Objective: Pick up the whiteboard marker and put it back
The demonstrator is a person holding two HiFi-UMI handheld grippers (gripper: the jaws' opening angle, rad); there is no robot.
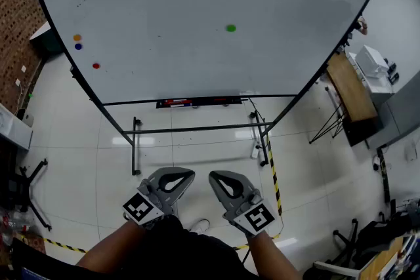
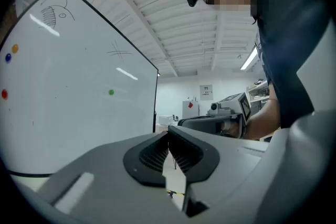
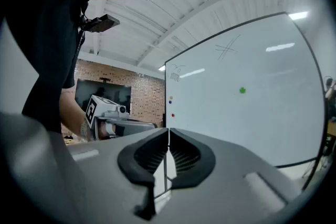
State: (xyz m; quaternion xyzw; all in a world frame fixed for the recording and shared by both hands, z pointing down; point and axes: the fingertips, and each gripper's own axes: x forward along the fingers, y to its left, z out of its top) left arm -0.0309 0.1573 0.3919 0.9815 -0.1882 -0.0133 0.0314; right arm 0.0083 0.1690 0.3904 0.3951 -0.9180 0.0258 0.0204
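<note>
Large white whiteboard (image 1: 197, 16) runs past the head view's top edge, and small red and blue items (image 1: 178, 102) on its black tray (image 1: 220, 101) are too small to identify.

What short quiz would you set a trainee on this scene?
1. True or false: the left tool is holding something.
2. Which colour is the lone magnet near the middle of the whiteboard? A red, B green, C yellow.
3. Fill in: the right tool's jaws are ____.
Key: 1 false, its jaws are together and empty; 2 B; 3 shut, with nothing between them.
</note>
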